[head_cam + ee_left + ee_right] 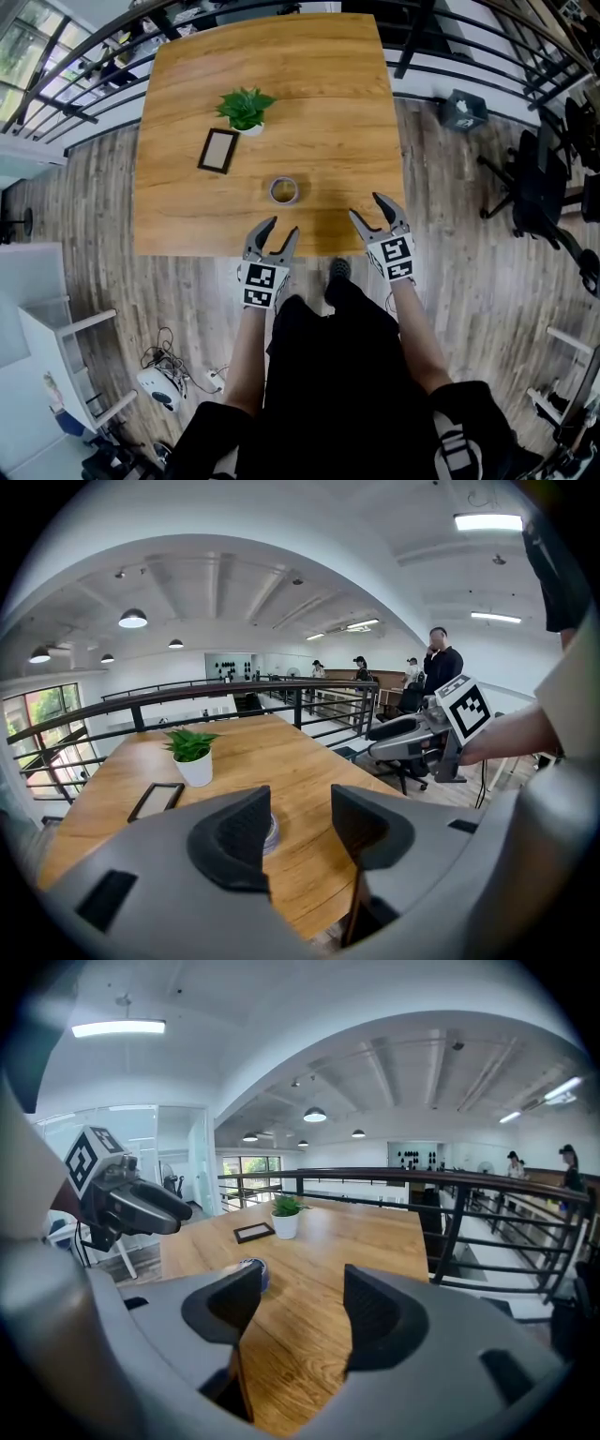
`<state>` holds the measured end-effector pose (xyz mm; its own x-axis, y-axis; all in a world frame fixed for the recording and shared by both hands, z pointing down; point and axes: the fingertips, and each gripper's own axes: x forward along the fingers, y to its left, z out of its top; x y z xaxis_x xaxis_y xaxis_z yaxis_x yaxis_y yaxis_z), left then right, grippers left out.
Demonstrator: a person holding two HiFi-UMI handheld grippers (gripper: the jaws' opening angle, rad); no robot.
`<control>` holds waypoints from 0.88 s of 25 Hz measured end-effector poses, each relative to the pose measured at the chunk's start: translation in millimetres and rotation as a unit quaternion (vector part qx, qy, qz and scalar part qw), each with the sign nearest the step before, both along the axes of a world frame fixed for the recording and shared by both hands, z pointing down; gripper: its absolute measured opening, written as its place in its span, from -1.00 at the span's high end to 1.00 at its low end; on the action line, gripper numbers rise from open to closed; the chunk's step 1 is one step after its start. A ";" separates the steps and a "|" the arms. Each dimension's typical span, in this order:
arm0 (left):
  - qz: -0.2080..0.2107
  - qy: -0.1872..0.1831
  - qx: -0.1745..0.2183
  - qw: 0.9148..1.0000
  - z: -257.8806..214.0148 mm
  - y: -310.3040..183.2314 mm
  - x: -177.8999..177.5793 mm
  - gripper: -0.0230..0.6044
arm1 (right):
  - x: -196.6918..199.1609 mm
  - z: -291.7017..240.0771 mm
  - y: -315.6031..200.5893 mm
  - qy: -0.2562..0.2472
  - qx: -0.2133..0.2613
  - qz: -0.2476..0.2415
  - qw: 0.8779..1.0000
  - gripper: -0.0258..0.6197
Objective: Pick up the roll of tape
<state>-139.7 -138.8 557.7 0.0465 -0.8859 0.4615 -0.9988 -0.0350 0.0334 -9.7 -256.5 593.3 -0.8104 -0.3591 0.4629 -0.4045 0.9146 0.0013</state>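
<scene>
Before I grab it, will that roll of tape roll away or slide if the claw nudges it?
The roll of tape lies flat, hole up, so it probably won't roll. It looks small and light, so a nudge may slide it on the smooth table.

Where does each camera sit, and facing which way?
Head view: on the head, steeply down at table; forearms, left hand-held gripper, right hand-held gripper.
Left gripper view: on the left one, across the table; own open jaws, right one.
Right gripper view: on the right one, across the table; own open jaws, left one.
Shared: roll of tape.
</scene>
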 end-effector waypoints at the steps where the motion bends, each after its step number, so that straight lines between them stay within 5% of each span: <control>1: -0.001 -0.001 -0.001 1.000 1.7 -1.8 -2.7 0.27 | -3.6 2.4 -1.9 -0.001 -0.002 -0.001 1.000 0.03; 12: 0.030 0.015 -0.012 0.999 18.3 -23.0 -30.0 0.27 | -35.6 21.2 -2.0 0.017 -0.015 0.004 1.000 0.03; 22: 0.120 0.018 -0.029 0.992 37.3 -48.6 -41.9 0.27 | -59.9 33.5 -0.8 0.026 -0.028 0.055 0.998 0.03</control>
<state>-181.7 -187.4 595.0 0.2704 -0.8195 0.5053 -0.9600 -0.2692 0.0772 -69.6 -257.3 626.8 -0.7415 -0.4174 0.5253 -0.5033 0.8638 -0.0242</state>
